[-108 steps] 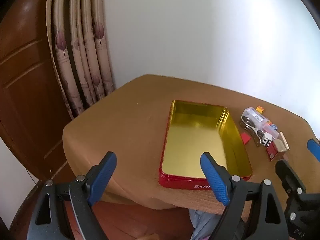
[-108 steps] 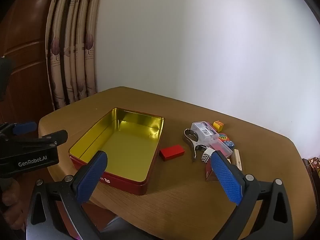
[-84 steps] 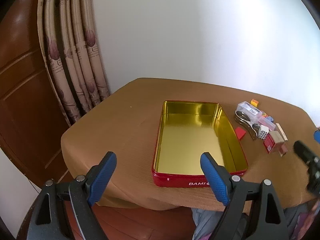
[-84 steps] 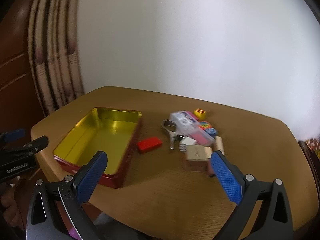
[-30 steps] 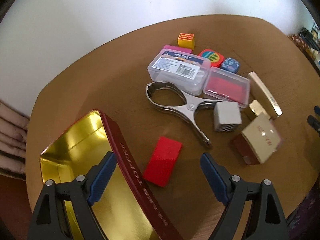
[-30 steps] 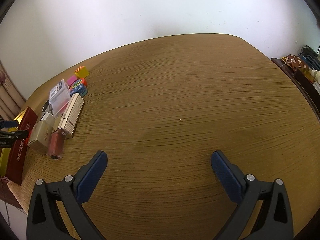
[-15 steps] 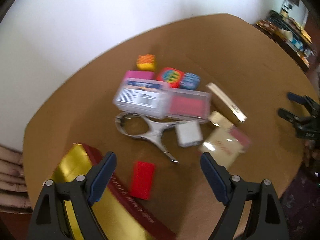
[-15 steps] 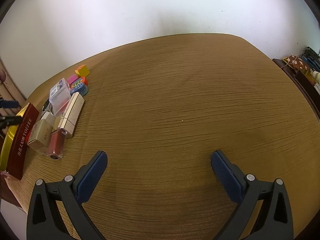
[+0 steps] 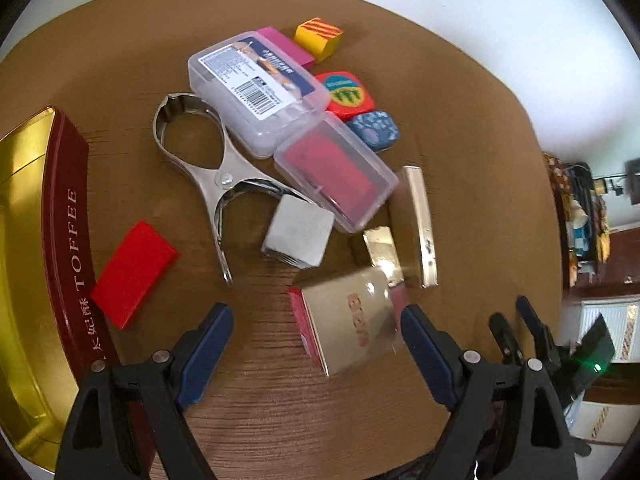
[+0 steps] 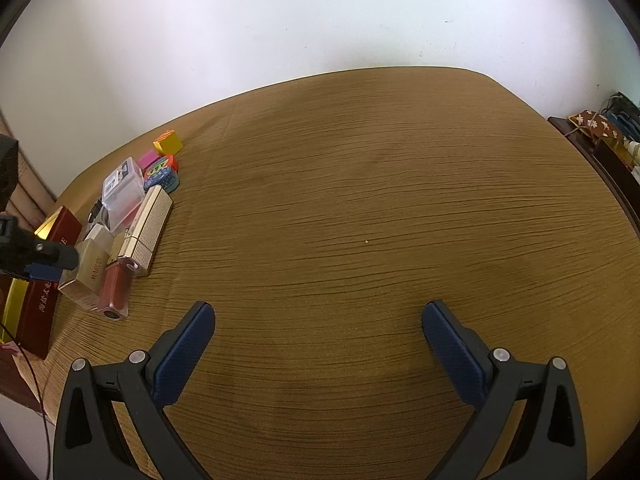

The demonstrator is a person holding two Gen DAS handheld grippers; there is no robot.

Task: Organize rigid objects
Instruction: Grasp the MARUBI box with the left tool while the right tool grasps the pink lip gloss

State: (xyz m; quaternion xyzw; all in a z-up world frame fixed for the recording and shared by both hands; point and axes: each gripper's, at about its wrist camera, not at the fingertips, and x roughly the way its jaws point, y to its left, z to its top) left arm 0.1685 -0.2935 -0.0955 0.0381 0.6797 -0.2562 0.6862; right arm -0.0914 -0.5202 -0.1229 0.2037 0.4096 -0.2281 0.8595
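My left gripper (image 9: 316, 332) is open, just above a gold and red box (image 9: 348, 322). Around it lie a red block (image 9: 134, 268), a metal clamp (image 9: 208, 168), a white cube (image 9: 298, 236), two clear plastic cases (image 9: 256, 88), a gold bar (image 9: 420, 224) and coloured blocks (image 9: 320, 38). The red toffee tin (image 9: 68, 240) with a gold inside stands open at the left. My right gripper (image 10: 318, 340) is open over bare table; the pile (image 10: 132, 220) is far to its left.
The brown wooden table (image 10: 360, 200) stands against a white wall. Its right edge is near cluttered furniture (image 10: 608, 136). The right gripper shows at the table's right edge in the left wrist view (image 9: 524, 332).
My left gripper swung from the tin to the pile and has come down close over the gold and red box. The right gripper moved out to the right and has since stayed still.
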